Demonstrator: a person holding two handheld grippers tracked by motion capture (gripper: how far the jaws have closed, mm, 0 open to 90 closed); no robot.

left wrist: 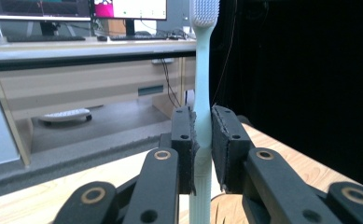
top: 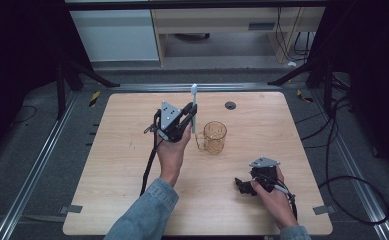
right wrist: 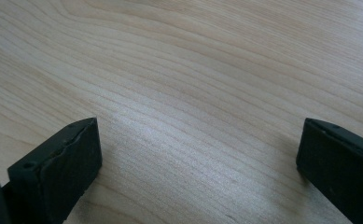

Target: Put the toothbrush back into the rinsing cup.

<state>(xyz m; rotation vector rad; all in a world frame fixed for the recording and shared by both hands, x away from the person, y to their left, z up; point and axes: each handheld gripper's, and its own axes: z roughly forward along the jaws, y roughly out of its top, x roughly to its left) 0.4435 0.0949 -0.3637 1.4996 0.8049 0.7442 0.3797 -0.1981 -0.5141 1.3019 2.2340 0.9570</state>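
Observation:
A pale blue-white toothbrush (top: 194,107) stands upright with its bristle head up, clamped by my left gripper (top: 189,114) just left of a clear amber glass mug (top: 213,137). In the left gripper view the two pads (left wrist: 186,140) press on the toothbrush (left wrist: 202,84) at mid handle, and the handle's lower end hangs below the jaws. My right gripper (top: 242,186) rests low over the table near its front right, jaws wide apart. In the right gripper view only bare wood lies between its fingertips (right wrist: 58,168).
The wooden table (top: 132,165) has a small dark grommet (top: 230,105) near its far edge. Black cables trail from both grippers, one along the table's left half. Dark frame legs stand at the far corners; desks and a monitor lie beyond.

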